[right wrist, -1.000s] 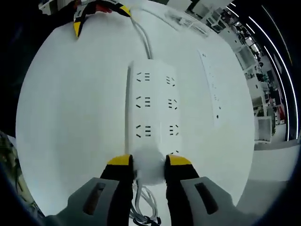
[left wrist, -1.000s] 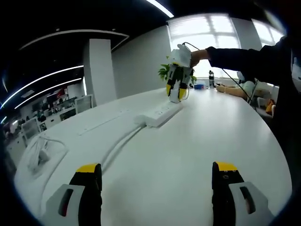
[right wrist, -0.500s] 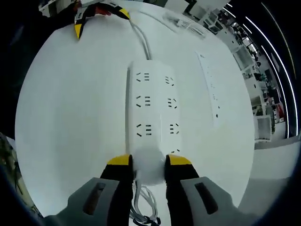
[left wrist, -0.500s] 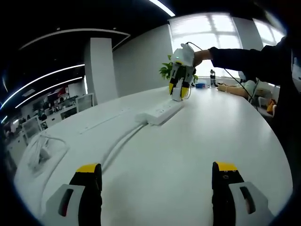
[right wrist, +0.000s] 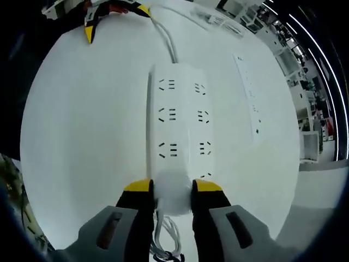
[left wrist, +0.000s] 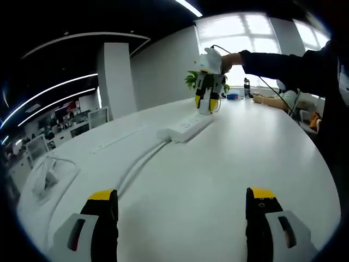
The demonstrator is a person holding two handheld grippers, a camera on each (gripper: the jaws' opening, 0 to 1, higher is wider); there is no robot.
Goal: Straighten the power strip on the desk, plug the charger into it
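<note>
Seemingly one charger (right wrist: 173, 192), one power strip (right wrist: 175, 121).

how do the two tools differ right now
The left tool has its jaws wide apart with nothing between them, low over the white desk. The right tool is shut on a white charger, above the white power strip. Both have yellow-tipped black jaws.

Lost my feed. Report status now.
Right gripper shut on charger, over the near end of the power strip. Left gripper open, holding nothing, above bare desk. Sockets unobstructed.
</note>
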